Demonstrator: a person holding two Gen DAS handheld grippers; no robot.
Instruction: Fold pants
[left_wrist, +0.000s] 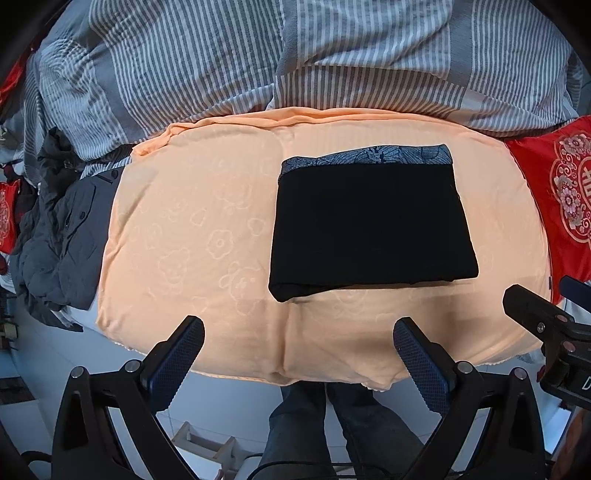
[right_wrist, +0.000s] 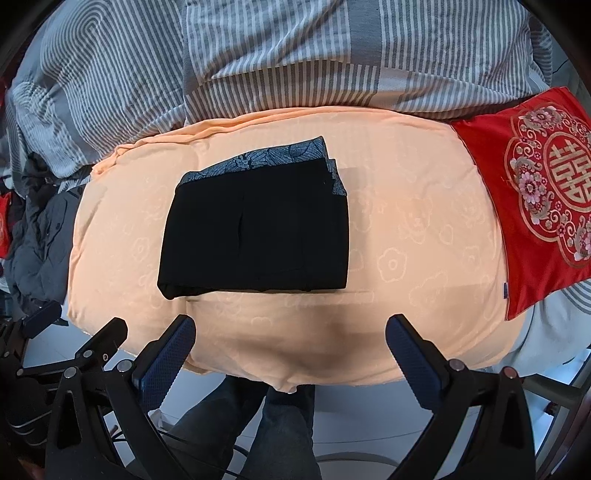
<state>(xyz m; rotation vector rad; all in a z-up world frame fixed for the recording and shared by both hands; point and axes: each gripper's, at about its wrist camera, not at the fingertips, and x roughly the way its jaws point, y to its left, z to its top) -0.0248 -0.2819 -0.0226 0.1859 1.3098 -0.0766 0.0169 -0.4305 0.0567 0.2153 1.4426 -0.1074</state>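
- My left gripper (left_wrist: 298, 347) hangs empty, jaws spread wide, over the near edge of the peach blanket (left_wrist: 192, 236); my right gripper (right_wrist: 290, 343) is the same, spread apart and holding nothing.
- The black pants (left_wrist: 369, 225) lie in a compact rectangle, at 12 to 1 o'clock from the left gripper and 11 o'clock from the right, with a blue patterned band (right_wrist: 273, 155) showing along the far edge.
- I judge the folding done or nearly so. If anything is left, it calls for a light tidy of the slightly bulged near-left corner.
- The blanket covers a bed; a striped grey duvet (right_wrist: 295, 55) is bunched at 12 o'clock, a red embroidered cushion (right_wrist: 535, 192) at 2, dark clothes (left_wrist: 62, 236) at 9.
- Below, the person's legs (right_wrist: 258, 424) stand on pale floor.
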